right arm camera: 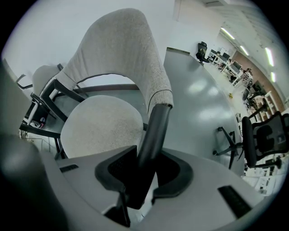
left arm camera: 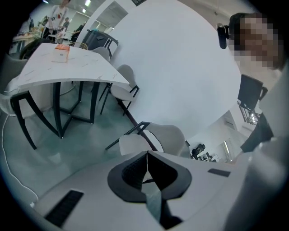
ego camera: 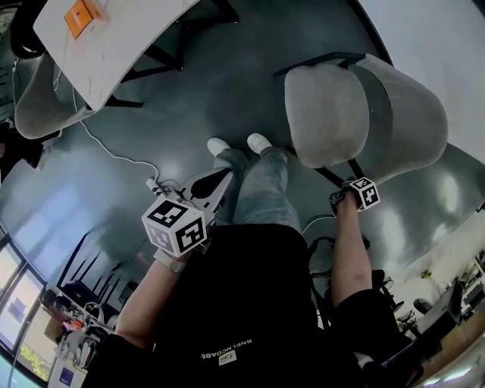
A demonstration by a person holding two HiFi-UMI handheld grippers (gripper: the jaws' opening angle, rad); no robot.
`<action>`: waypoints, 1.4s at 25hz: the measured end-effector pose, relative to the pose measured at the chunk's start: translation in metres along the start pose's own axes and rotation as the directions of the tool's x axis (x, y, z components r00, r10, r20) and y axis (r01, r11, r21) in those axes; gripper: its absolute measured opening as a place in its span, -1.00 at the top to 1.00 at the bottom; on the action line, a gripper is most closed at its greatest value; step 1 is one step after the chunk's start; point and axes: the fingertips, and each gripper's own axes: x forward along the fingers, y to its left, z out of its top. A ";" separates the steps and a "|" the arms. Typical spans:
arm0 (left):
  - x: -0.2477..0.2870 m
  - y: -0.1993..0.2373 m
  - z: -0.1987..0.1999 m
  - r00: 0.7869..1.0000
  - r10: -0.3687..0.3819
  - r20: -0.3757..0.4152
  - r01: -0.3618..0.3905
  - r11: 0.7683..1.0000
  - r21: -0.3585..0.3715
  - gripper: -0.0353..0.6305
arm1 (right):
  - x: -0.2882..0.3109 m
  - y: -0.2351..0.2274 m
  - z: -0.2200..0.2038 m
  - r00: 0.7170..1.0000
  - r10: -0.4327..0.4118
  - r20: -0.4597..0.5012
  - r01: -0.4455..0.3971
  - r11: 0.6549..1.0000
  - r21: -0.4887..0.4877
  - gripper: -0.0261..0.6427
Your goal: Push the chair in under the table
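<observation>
Grey floor (ego camera: 227, 83), tabletop (ego camera: 144, 30) at eleven o'clock; the upholstered chair (ego camera: 364, 114) (light, stiff, should slide) is best taken by its black frame tube (right arm camera: 156, 126), which the right gripper (right arm camera: 146, 173) straddles unclamped; left gripper (left arm camera: 146, 173) closed, empty.

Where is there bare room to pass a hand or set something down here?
Bare floor lies between the white table and the grey chair, ahead of the person's shoes. Its top is free beside the orange box. Crowded: the cable left of the shoes, and the second chair by the table's legs.
</observation>
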 end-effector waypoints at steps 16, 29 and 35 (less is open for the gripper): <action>-0.010 0.018 0.016 0.992 0.066 0.107 -0.054 0.993 -0.107 0.88 | -0.011 0.100 -0.047 0.995 0.027 -0.095 -0.026 1.000 0.014 0.51; -0.060 0.054 0.021 0.976 0.113 0.186 -0.087 0.986 -0.141 0.88 | -0.029 0.187 -0.103 0.990 0.049 -0.129 -0.035 0.993 0.110 0.47; -0.087 0.071 0.017 0.967 0.137 0.213 -0.104 0.981 -0.162 0.88 | -0.037 0.216 -0.135 0.984 0.083 -0.158 -0.067 0.992 0.102 0.41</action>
